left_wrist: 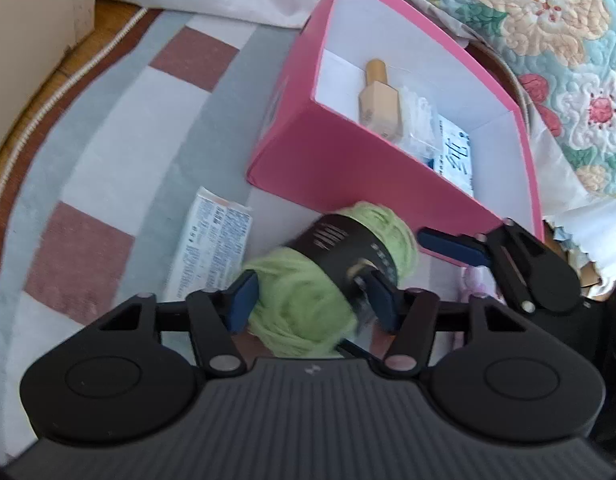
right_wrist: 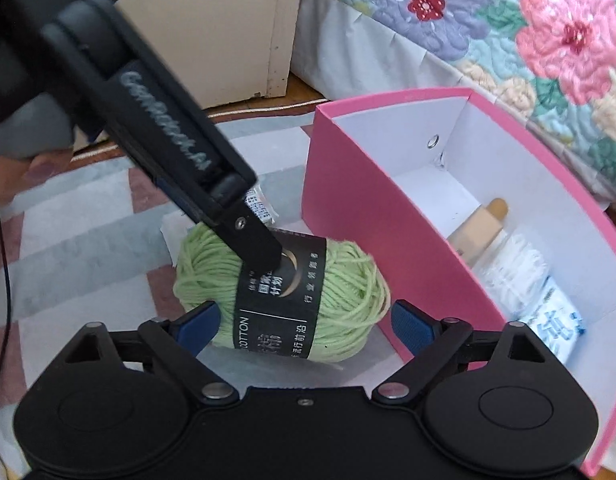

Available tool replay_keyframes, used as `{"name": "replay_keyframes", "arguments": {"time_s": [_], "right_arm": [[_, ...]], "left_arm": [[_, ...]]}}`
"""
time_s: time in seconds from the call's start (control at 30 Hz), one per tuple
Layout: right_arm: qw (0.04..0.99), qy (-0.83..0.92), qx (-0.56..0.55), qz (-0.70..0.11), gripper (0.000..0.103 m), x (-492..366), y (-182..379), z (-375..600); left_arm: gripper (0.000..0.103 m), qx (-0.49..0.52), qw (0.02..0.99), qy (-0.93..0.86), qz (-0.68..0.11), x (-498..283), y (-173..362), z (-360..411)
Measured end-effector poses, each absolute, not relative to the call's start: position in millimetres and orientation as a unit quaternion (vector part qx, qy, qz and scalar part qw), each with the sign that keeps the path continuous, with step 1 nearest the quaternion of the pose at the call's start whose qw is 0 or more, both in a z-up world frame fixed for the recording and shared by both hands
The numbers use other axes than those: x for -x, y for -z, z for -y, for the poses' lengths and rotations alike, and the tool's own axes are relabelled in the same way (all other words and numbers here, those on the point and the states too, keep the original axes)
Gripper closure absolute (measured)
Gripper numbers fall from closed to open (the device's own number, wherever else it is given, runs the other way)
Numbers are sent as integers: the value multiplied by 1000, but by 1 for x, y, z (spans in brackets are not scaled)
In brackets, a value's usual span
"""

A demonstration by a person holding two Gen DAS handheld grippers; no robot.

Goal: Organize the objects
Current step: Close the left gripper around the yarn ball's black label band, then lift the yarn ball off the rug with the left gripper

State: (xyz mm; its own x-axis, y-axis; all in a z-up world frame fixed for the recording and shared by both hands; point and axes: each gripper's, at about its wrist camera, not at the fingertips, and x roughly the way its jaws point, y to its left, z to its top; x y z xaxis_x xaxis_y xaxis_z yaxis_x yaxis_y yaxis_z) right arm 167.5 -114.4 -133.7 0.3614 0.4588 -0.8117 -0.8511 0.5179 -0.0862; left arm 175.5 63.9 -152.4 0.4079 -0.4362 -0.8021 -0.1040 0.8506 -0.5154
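Left wrist view: left gripper (left_wrist: 310, 300) fingers clamp yarn (left_wrist: 304, 280); right gripper (right_wrist: 304, 326) wide; pink box (left_wrist: 348, 152) holds bottle (left_wrist: 378, 96).

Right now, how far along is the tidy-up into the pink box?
Done: the pink box already holds a wooden bottle and a white packet. In hand: the left gripper is closed on the green yarn ball, which sits on the rug; the right gripper straddles it, open. Left: the yarn and a printed packet on the rug are not boxed yet.
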Motion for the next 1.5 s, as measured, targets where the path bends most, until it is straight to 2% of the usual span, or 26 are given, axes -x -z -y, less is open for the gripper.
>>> {"name": "replay_keyframes", "arguments": {"time_s": [0.3, 0.47, 0.6, 0.8, 1.0, 1.13, 1.33, 1.4, 1.47, 1.5], "right_arm": [[775, -429, 181, -427, 8, -174, 145, 118], [786, -423, 190, -410, 8, -147, 133, 112], [792, -415, 156, -420, 8, -130, 120, 114], [811, -381, 96, -434, 8, -98, 116, 130], [831, -358, 113, -411, 10, -98, 115, 135], [829, -359, 109, -414, 9, -114, 125, 132], [835, -353, 91, -411, 9, -118, 137, 136], [838, -351, 94, -407, 12, -115, 139, 136], [847, -324, 109, -408, 35, -108, 139, 132], [847, -319, 108, -412, 36, -105, 136, 130]], "left_arm": [[46, 278, 802, 105, -519, -172, 158, -68], [46, 288, 803, 112, -510, -165, 154, -70], [48, 295, 801, 133, -504, -151, 145, -74], [48, 237, 803, 152, -525, -139, 140, -55], [46, 203, 815, 125, -528, -134, 141, -48], [40, 206, 814, 125, -529, -136, 144, -48], [44, 220, 818, 117, -519, -135, 152, -46], [48, 231, 815, 121, -517, -135, 152, -48], [48, 250, 808, 130, -518, -135, 153, -49], [48, 268, 800, 144, -517, -133, 151, -51]]}}
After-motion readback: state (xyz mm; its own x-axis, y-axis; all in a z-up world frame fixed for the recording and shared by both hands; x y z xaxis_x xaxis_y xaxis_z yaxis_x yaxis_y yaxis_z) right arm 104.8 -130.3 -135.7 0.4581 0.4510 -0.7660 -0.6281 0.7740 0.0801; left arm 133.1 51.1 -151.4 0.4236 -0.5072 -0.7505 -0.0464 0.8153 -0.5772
